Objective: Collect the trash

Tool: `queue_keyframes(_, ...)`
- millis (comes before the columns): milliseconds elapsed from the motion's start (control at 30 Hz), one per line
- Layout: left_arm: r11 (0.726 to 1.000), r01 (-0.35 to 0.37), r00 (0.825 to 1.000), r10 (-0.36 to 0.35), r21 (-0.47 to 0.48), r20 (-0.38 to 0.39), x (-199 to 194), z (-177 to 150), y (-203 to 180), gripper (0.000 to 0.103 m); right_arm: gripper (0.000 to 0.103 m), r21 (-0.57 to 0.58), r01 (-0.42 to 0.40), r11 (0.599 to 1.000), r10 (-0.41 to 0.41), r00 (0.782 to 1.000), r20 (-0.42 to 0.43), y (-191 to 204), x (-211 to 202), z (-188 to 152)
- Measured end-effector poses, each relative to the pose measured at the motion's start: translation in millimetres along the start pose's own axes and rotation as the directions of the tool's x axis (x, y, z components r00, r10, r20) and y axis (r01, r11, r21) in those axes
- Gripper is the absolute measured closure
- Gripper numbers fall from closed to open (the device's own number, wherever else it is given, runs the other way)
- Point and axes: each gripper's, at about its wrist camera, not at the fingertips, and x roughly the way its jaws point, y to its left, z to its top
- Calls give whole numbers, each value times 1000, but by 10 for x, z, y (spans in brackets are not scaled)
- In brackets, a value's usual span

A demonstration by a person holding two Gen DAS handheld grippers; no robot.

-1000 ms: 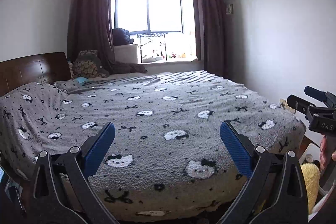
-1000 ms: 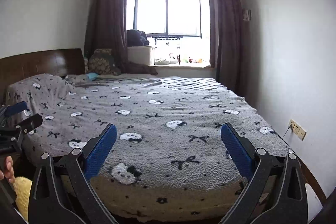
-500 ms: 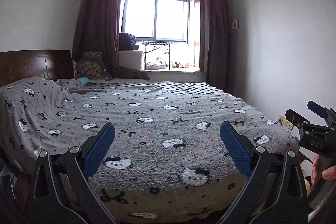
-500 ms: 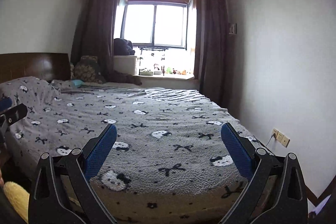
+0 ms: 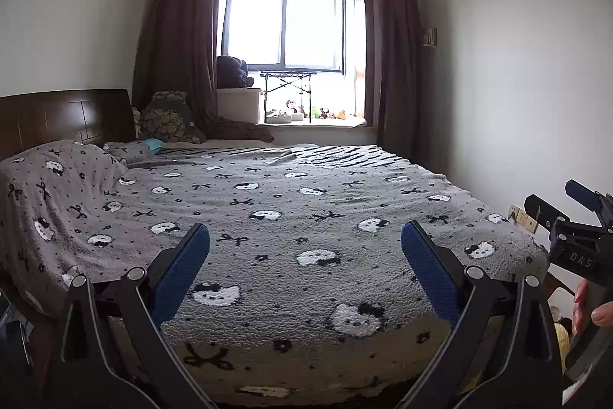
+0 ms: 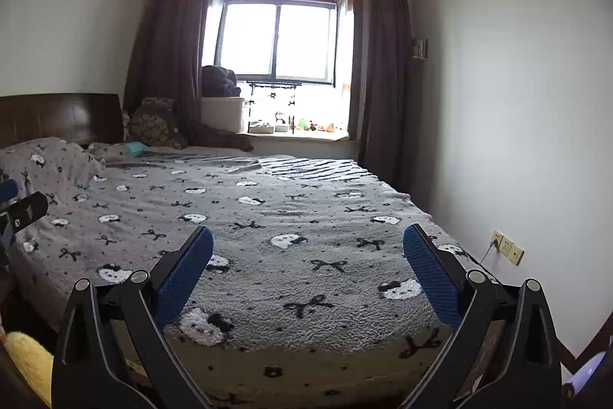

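Over the foot of a bed, my left gripper (image 5: 305, 229) is open and its blue pads (image 5: 184, 267) hold nothing. My right gripper (image 6: 308, 232) is open and empty too, level with it on the right. The right gripper (image 5: 574, 232) also shows at the right edge of the left wrist view, with a person's hand (image 5: 597, 309) on it. The left gripper (image 6: 21, 209) shows at the left edge of the right wrist view. A small teal item (image 5: 153, 143) lies near the pillows; I cannot tell what it is. No clear trash shows on the blanket.
The bed (image 5: 306, 209) carries a grey fleece blanket with cat faces and bows, and a dark headboard (image 5: 65, 117) stands at the left. A curtained window (image 5: 283, 29) has toys on its sill. Wall sockets (image 6: 507, 248) sit low right. Something yellow and fuzzy (image 6: 27, 359) lies below.
Both views have risen and levelled, so the bed sits lower in frame and more wall and ceiling show. Both grippers stay open and empty.
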Motion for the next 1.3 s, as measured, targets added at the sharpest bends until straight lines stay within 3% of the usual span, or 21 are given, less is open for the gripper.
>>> queue_keyframes(1300,1000,-6,1000,7,5,-4,-1,19,-5,8,4,1,-11,1000,11,1000,-6,-12,22,7)
